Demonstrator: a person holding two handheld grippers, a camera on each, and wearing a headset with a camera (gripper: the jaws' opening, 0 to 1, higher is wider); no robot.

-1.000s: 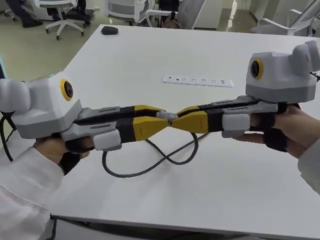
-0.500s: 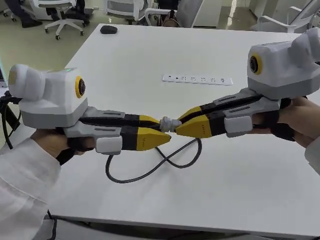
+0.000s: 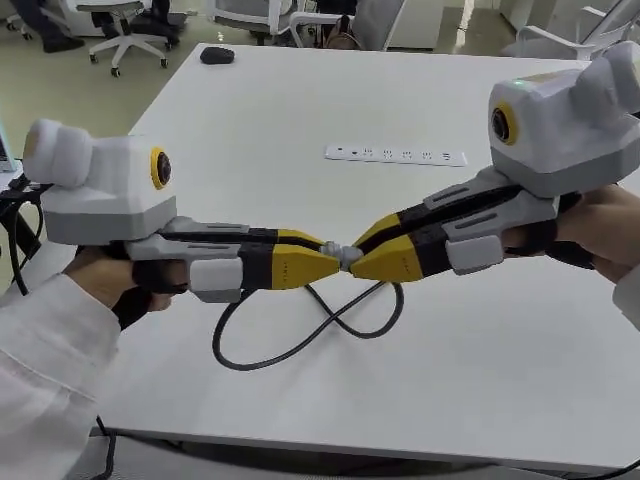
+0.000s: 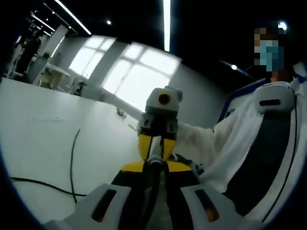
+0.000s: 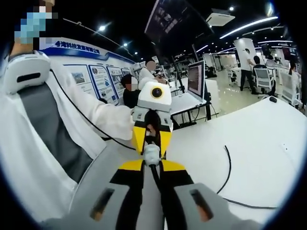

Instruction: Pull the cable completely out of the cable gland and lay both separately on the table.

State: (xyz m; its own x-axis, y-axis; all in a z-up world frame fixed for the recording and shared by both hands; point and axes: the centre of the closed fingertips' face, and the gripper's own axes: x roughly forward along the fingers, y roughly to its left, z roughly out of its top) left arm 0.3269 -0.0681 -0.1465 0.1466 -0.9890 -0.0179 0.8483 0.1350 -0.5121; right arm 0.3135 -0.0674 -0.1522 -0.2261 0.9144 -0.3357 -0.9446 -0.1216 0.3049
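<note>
Two claws met tip to tip above worktop: left claw clamped on cable, right claw clamped on cable gland; slack lay looped on worktop. Judged best: draw apart straight along gland axis, grips firm.

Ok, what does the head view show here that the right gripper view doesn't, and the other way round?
Head view's own: the right hand gripping its handle, the cable lying in a full crossed loop, and the power strip with its sockets plain. Right gripper view's own: a monitor on a desk, wall posters and people behind. Shared: the white table, and the left gripper and right gripper meeting tip to tip, jaws shut, at the cable gland.
</note>
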